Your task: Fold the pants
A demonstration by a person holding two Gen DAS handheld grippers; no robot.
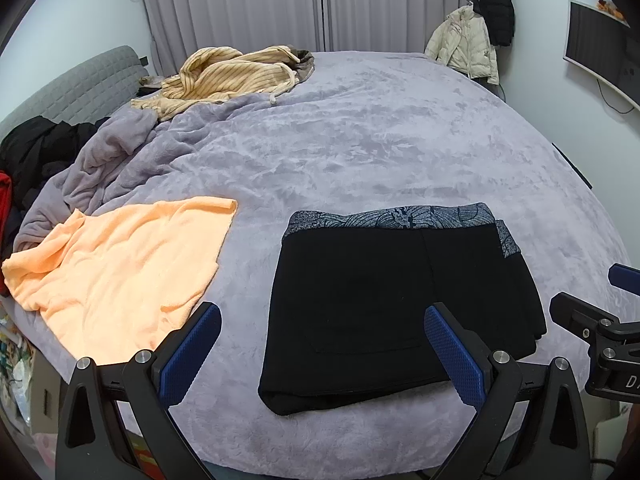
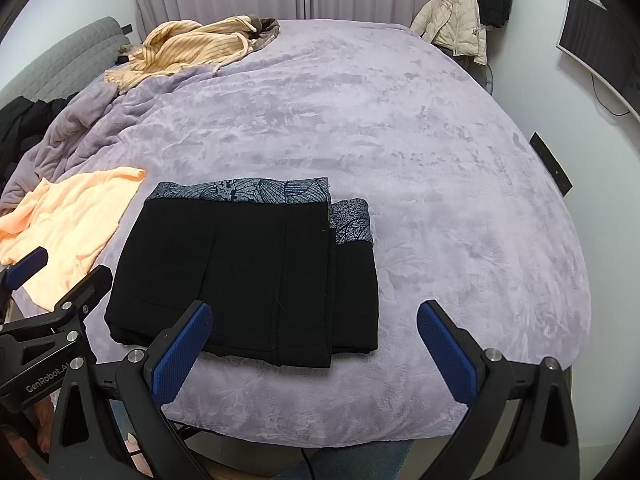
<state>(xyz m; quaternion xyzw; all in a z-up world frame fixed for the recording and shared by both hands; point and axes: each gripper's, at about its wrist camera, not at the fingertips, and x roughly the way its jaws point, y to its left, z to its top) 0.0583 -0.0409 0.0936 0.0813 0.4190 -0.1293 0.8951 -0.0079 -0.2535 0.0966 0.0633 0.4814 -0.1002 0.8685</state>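
Note:
Black pants (image 1: 372,300) (image 2: 248,276) with a grey leaf-patterned waistband lie folded into a flat rectangle on the lilac bed cover, near its front edge. A narrower layer with its own patterned band sticks out on the right side. My left gripper (image 1: 324,328) hovers open above the near part of the pants, nothing between its blue pads. My right gripper (image 2: 316,330) is open too, over the pants' near right corner and bare cover. Each gripper's body shows at the edge of the other's view.
An orange towel (image 1: 116,276) (image 2: 68,224) lies left of the pants. A striped yellow garment (image 1: 224,76) sits at the far left by the grey headboard (image 1: 68,92), dark clothes (image 1: 36,148) below it. Jackets (image 1: 468,44) hang at the back right. Wide bare bed cover (image 2: 400,128) stretches behind.

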